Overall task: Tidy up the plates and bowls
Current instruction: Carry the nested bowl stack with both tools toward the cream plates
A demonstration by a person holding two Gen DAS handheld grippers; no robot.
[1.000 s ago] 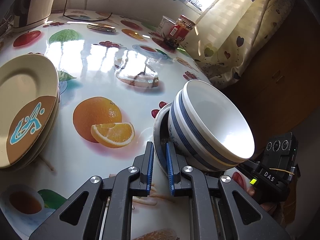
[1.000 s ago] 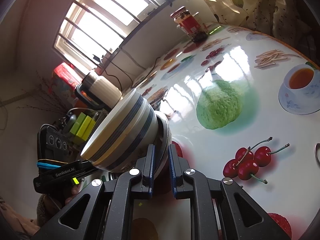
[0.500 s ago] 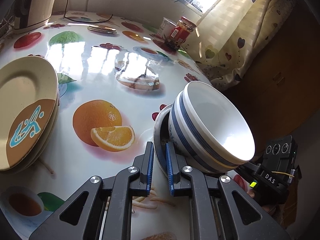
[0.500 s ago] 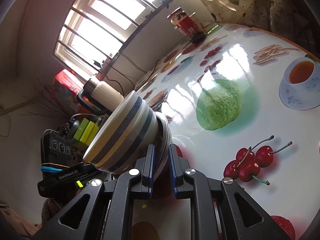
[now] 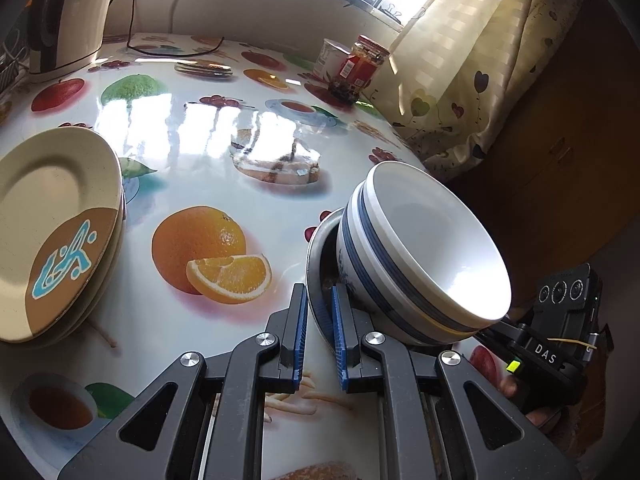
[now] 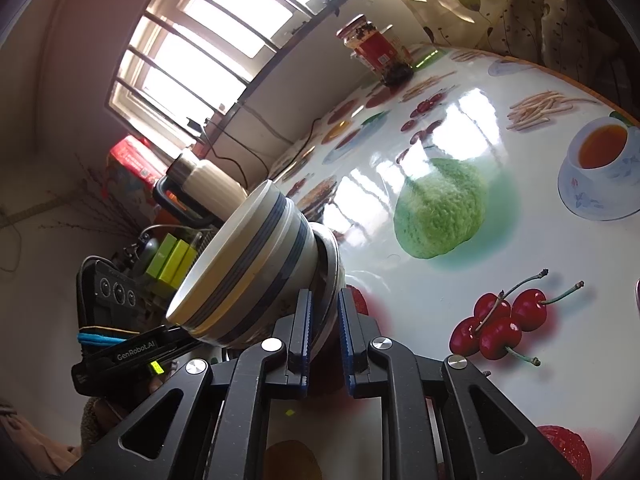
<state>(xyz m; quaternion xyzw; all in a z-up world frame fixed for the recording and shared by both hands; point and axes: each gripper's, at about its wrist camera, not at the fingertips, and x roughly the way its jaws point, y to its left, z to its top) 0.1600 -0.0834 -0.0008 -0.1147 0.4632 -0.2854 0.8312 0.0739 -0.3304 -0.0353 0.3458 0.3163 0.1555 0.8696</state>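
Left wrist view: left gripper and right gripper both pinch the shallow grey dish's rim carrying white blue-banded stacked bowls, above the glossy fruit-print table's near edge; beige plate stack well apart.

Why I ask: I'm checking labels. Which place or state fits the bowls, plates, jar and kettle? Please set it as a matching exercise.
1 bowls
2 plates
3 jar
4 kettle

a by the curtain
b on a dish clamped by left tongs and right tongs
c far left corner
d stacked on the table

Pairs: 1-b, 2-d, 3-a, 4-c
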